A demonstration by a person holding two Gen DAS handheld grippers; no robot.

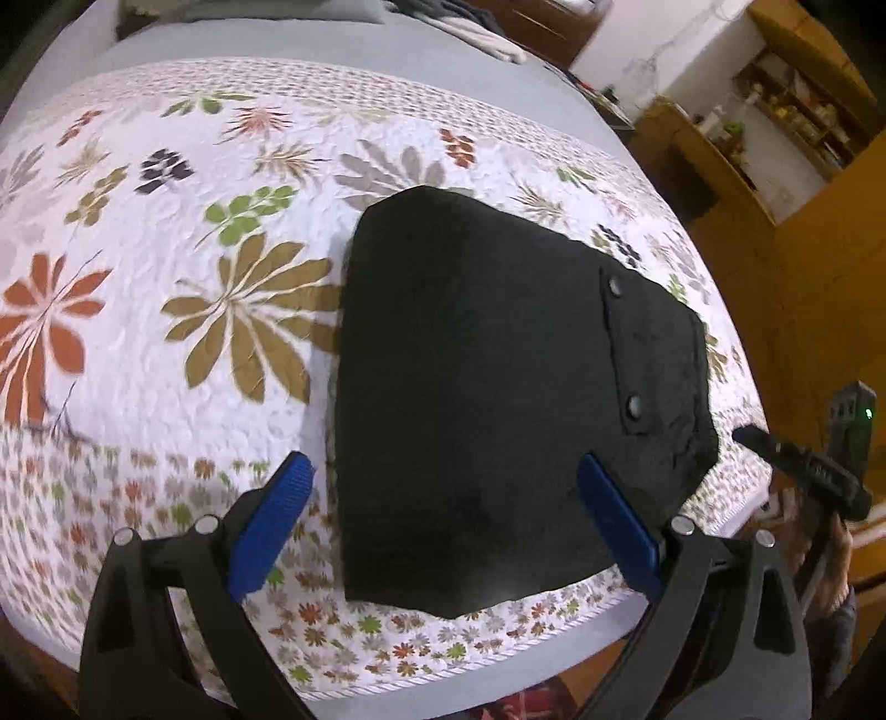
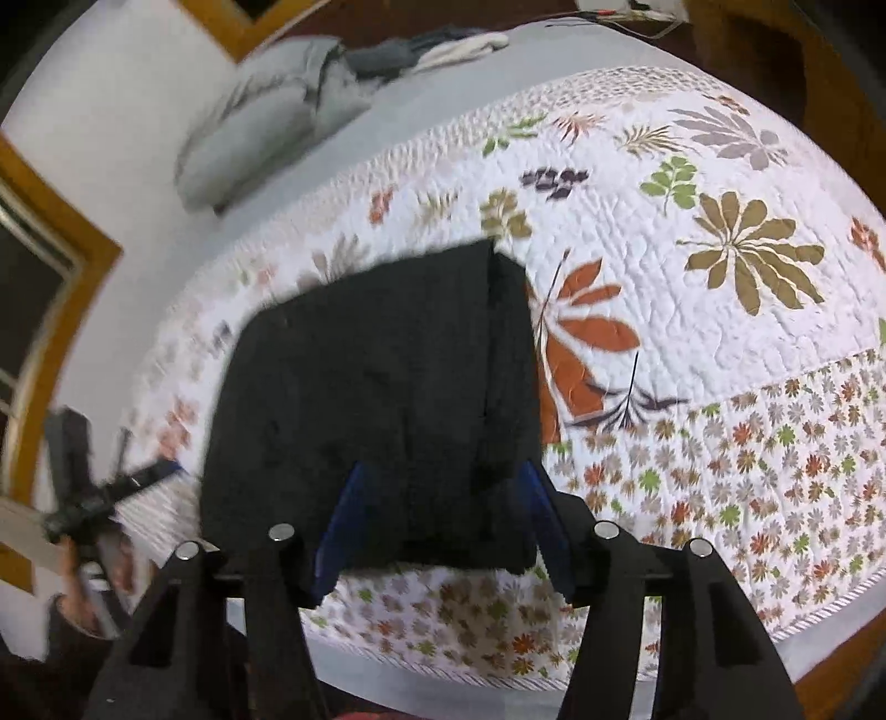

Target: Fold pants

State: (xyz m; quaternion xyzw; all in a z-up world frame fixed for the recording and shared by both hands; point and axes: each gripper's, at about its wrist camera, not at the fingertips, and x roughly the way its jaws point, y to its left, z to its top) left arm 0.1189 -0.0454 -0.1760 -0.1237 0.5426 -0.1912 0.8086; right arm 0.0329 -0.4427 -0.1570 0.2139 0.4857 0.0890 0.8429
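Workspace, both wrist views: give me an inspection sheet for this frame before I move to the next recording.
Surface: bed with a floral quilt over a grey sheet.
Job's things: black pants, folded into a compact stack near the quilt's front edge; a flap with two snaps faces up.
Clutter: grey pillow and a clothes pile at the far end of the bed.
Grippers: left gripper jaws wide open, astride the pants, no grip visible; right gripper jaws open over the pants, holding nothing.
Cables: wires beyond the bed's far edge.
Surroundings: wooden shelves, wood-framed window.
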